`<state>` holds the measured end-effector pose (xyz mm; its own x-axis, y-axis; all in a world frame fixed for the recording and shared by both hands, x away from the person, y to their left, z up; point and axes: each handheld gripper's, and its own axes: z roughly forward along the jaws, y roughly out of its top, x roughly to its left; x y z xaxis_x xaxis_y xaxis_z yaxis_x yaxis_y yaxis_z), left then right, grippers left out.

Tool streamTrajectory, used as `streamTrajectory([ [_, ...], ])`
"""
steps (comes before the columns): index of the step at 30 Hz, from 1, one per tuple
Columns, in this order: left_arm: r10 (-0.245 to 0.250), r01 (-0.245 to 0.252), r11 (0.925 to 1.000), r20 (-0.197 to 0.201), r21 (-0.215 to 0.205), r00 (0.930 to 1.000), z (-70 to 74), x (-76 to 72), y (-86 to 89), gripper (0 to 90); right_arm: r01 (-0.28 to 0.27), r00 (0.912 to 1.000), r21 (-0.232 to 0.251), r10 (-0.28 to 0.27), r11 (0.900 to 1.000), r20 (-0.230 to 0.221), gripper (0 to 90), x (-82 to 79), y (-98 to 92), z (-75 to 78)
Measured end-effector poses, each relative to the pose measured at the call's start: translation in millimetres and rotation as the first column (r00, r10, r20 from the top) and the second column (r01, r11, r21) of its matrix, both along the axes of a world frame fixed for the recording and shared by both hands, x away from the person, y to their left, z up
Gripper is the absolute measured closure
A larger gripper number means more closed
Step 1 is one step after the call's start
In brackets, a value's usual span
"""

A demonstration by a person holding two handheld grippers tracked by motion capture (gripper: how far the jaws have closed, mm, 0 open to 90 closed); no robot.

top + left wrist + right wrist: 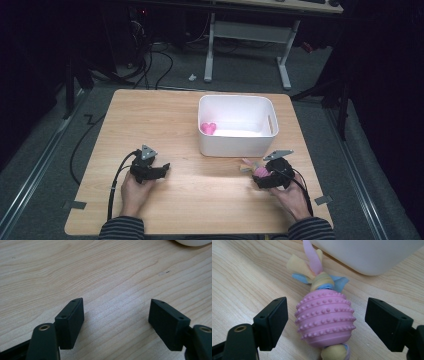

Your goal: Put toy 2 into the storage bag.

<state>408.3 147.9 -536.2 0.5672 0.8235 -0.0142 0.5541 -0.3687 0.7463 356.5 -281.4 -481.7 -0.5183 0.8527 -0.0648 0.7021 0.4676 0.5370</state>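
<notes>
We have the right claw [325,322] spread wide around the pink knobbed chew toy [325,318], a jaw on either side and neither touching it, lined up, we judge, for a grasp across its ribbed middle. The toy lies on the bench [165,120] just beside the white bin [235,145], with pastel fabric strips knotted through both ends. Our left claw [116,315] rests apart and empty over bare wood.

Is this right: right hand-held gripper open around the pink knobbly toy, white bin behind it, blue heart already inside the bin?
One detail is off: the heart in the white bin is pink, not blue, as the high view shows. The rest holds: the right hand-held gripper stands open around the pink knobbly toy, pads clear of it, with the bin just behind, as the right gripper view shows.
</notes>
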Motion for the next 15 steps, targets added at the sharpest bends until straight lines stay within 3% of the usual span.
streamTrajectory([
  [6, 0.000, 0.000, 1.0000, -0.002, -0.002, 1.0000, 0.1, 0.1, 0.3, 28.7, -0.014, 0.9999, -0.015, 0.014, 1.000, -0.001, 24.8, 2.1, 1.9, -3.3],
  [8, 0.000, 0.000, 1.0000, -0.002, -0.002, 1.0000, 0.1, 0.1, 0.3, 28.8, -0.031, 0.9993, -0.023, 0.031, 0.999, -0.018, 31.5, 2.5, 3.7, -5.5],
  [15, 0.000, 0.000, 1.0000, -0.005, -0.009, 1.0000, 0.1, 0.4, 0.7, 29.0, -0.039, 0.9993, -0.047, 0.038, 0.998, -0.006, 33.9, 0.8, 5.3, -5.7],
])
